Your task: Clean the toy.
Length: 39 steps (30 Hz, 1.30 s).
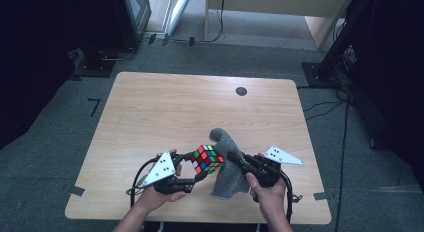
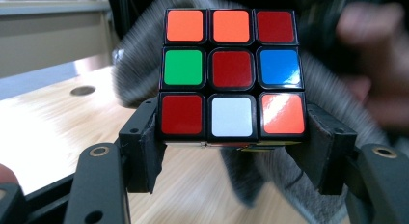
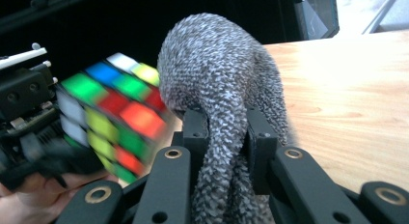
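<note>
I've got the left tool (image 1: 200, 168) clamped on the puzzle cube (image 1: 206, 158), lifted off the worktop (image 1: 165, 107) near its front edge. In the left gripper view the jaws pinch the cube's (image 2: 233, 74) bottom row from both sides, and the face toward me reads orange, orange, red across the top, green, red, blue in the middle, red, white, orange below. My right tool (image 1: 235, 158) is clenched on a grey knitted cloth (image 1: 227, 164), just right of the cube and touching it as far as I can see from above. In the right gripper view the cloth (image 3: 217, 93) bulges up in a rounded hump above the jaws and hangs down between them, squeezed tight. The cube (image 3: 113, 113) sits to the left there, blurred, with green, blue, yellow and red squares showing. From the high view, the cloth's lower end drapes down toward the worktop in front of my right hand (image 1: 270, 194). My left hand (image 1: 157, 192) grips its tool low at the front edge. A small dark round hole (image 1: 241, 91) marks the worktop's far side, well apart from everything.
</note>
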Tool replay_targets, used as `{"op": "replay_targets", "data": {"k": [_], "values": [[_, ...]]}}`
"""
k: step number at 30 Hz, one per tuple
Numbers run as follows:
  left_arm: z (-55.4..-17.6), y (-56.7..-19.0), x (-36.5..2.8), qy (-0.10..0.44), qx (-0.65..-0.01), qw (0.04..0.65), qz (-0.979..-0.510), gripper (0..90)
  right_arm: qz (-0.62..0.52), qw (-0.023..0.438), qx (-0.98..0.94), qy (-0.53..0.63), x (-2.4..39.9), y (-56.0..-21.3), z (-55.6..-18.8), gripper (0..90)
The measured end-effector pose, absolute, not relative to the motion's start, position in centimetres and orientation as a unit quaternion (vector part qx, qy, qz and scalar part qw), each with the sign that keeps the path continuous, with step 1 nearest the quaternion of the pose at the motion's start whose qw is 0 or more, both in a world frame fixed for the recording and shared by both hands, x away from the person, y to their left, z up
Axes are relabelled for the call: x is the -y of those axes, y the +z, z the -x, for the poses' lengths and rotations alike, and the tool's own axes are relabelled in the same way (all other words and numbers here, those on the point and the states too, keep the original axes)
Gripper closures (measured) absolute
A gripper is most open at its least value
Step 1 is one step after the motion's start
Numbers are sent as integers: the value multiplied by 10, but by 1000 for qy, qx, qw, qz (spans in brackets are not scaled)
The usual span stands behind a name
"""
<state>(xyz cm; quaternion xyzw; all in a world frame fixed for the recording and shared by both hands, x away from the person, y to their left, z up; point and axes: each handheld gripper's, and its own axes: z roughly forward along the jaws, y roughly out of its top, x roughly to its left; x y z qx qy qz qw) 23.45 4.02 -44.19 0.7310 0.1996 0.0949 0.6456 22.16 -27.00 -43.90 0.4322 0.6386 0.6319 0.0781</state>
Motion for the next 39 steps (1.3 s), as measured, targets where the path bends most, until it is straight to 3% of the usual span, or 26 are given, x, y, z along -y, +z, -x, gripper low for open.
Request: {"op": "replay_targets", "data": {"k": [6,10,13,23,30,34,39], "values": [[-246,-443,-55,15,-243,698,-674,349,-375,68,-649,659,251,-441,-215,761],[-248,-444,-56,-1,-249,705,-664,348,-314,98,-709,624,221,-447,-205,759],[-250,-443,-60,-8,-257,711,-655,348,-284,85,-738,606,209,-454,-203,759],[-252,-444,-63,-12,-275,712,-646,348,-293,177,-701,626,218,-442,-194,758],[-249,-445,-54,-28,-272,715,-643,347,-282,115,-720,623,182,-456,-189,750],[-250,-446,-55,-24,-281,717,-638,347,-333,89,-659,668,193,-452,-192,761],[-251,-444,-61,-19,-287,723,-629,347,-408,123,-617,662,214,-461,-201,766]]}}
